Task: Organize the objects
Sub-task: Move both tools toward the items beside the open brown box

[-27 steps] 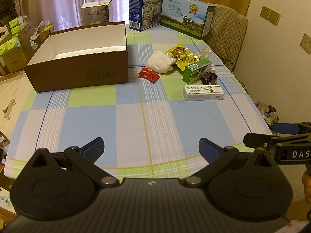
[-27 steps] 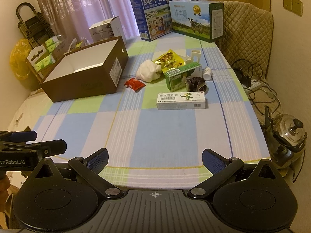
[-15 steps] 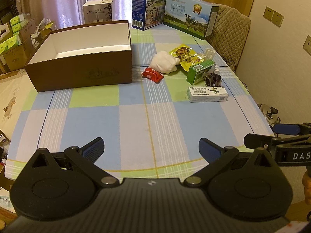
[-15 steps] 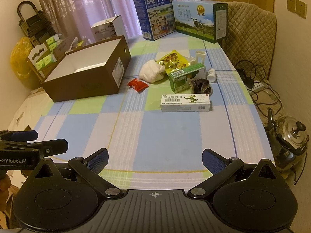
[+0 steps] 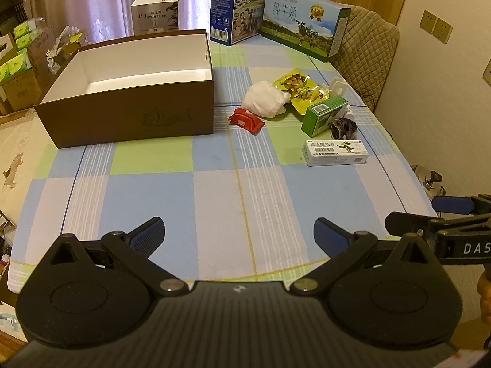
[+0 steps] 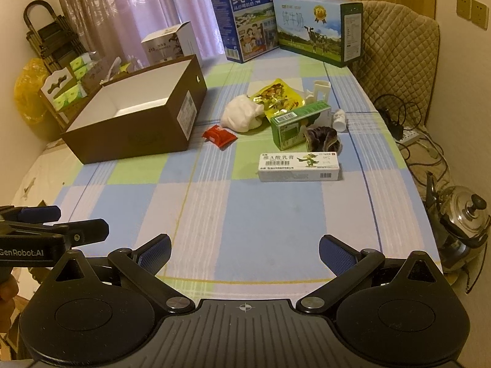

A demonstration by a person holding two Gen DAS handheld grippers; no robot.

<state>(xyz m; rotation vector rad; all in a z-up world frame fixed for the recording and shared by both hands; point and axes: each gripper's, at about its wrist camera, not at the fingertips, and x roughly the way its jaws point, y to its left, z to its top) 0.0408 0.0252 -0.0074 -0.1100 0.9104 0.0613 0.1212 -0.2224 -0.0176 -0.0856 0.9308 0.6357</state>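
Your left gripper (image 5: pixel 237 234) and right gripper (image 6: pixel 244 250): both spread, empty, short of the loose items right of the brown box (image 5: pixel 129 113), which stands empty to receive them.

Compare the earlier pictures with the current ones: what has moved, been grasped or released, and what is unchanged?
Both claws have advanced over the table towards the clutter, so the white ointment box and brown box look nearer. Left claw and right claw stay open and empty. No item has shifted; the brown box is still empty.
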